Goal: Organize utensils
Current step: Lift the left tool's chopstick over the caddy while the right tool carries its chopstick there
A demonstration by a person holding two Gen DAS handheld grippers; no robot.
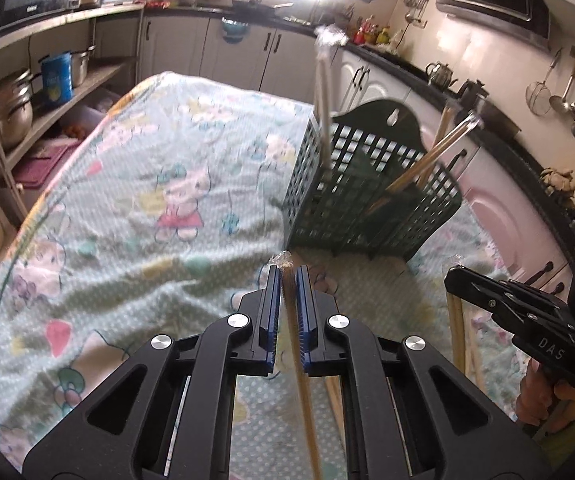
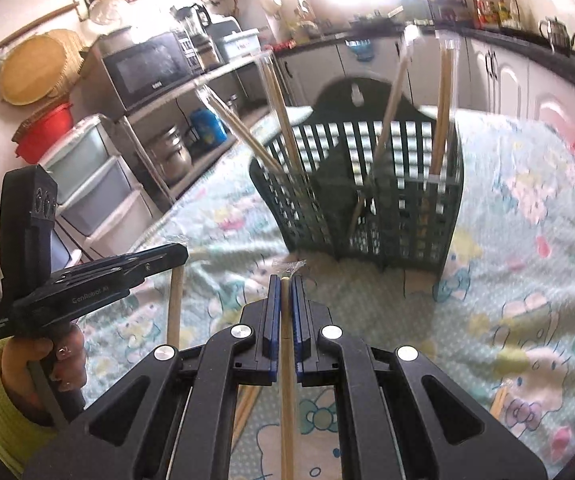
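A dark green slotted basket (image 1: 371,196) (image 2: 371,216) stands on the cartoon-print cloth (image 1: 147,200), just ahead of both grippers. Several plastic-wrapped wooden chopstick pairs (image 2: 391,120) lean upright inside it. My left gripper (image 1: 288,270) is shut on one wrapped pair of chopsticks (image 1: 301,380), which runs back under the jaws. My right gripper (image 2: 286,278) is shut on another pair of chopsticks (image 2: 287,384). Each gripper shows in the other's view, the right gripper (image 1: 453,274) and the left gripper (image 2: 181,252), with its sticks hanging down below its tip. Both are held above the cloth.
More chopsticks (image 2: 247,404) lie loose on the cloth under the grippers, and another pair (image 2: 501,400) lies to the right. Shelves with pots (image 1: 11,112) and a microwave (image 2: 147,68) stand to the left. White cabinets (image 1: 367,76) and a dark counter run behind and to the right.
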